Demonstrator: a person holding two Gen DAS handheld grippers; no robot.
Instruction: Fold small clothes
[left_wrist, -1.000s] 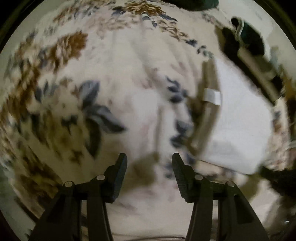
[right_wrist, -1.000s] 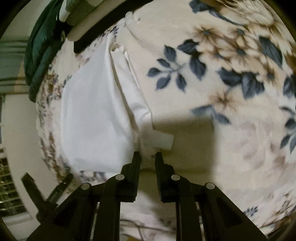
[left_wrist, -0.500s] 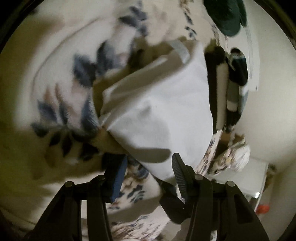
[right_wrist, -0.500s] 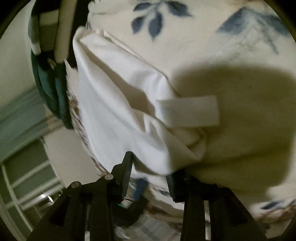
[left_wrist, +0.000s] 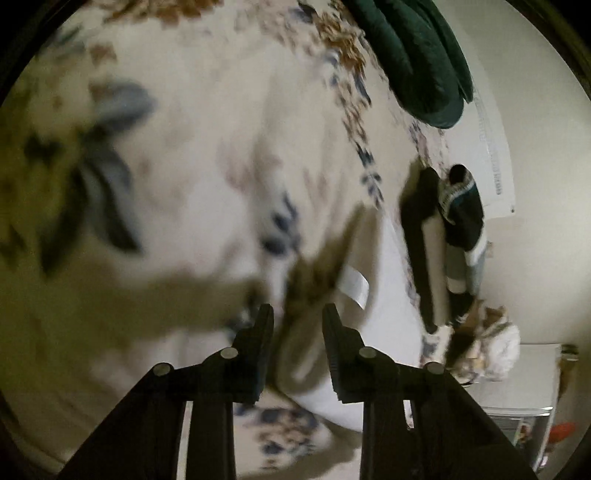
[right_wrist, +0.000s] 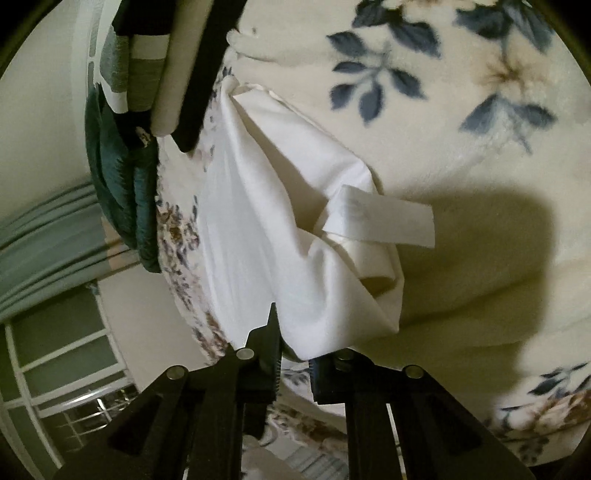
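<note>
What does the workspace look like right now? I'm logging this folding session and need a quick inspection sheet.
Surface: floral blanket, soft and rumpled.
Job's things: white garment, crumpled near the blanket's edge, white tab sticking out.
Clutter: folded striped clothes and dark green bedding beyond the garment.
Grippers: right gripper has just been closing and pinches the garment's corner; left gripper has just been closing around a fold, grip unclear through blur.
Cables: nothing seen.
Surroundings: pale wall, window frame.

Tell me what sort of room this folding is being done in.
Most likely a bedroom. The white garment lies on a plush floral blanket spread like bedding, a green quilted cover is bunched at its edge, and a window with curtains stands beside it.
</note>
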